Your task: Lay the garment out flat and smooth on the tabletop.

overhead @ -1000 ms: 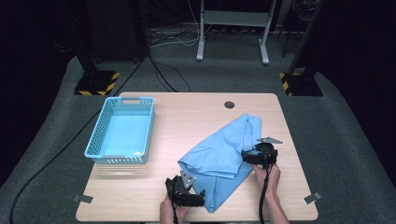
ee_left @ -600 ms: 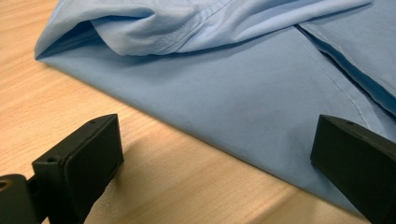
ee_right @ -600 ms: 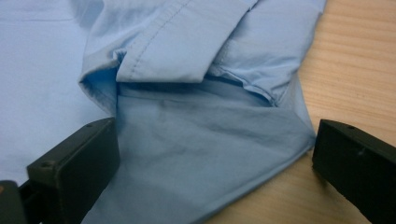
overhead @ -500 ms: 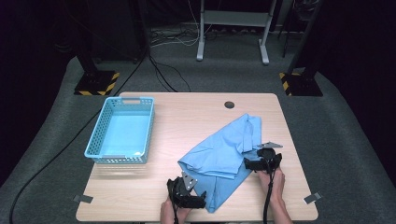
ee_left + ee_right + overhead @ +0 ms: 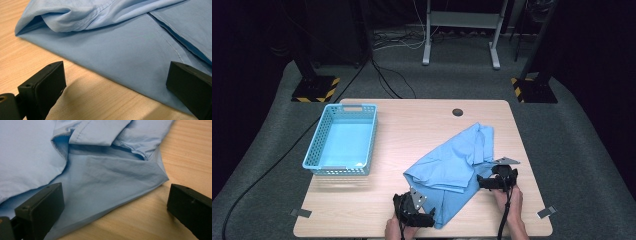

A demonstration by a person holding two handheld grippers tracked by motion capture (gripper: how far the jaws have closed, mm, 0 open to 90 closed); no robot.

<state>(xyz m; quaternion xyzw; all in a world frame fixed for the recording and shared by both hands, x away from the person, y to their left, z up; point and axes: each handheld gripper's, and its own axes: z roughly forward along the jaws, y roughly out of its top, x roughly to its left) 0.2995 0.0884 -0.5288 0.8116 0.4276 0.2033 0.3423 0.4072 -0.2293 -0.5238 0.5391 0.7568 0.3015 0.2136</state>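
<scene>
At five o'clock on the table (image 5: 422, 125), a light blue shirt (image 5: 452, 165) lies crumpled, soft and limp. Left gripper (image 5: 424, 219) and right gripper (image 5: 484, 182), jaws spread, flank its hem edges, likely the best holds.

Blue shirt (image 5: 457, 162): lower layers hidden under its own folds; the inside of the fold pocket lies in shadow in the left gripper view, and the garment is cut off by the top and side edges of both gripper views. Left gripper (image 5: 426, 218): fingertips too small to tell against the shirt's near hem in the high view. Person's forearms, below the shirt: cut off by the bottom edge.
</scene>
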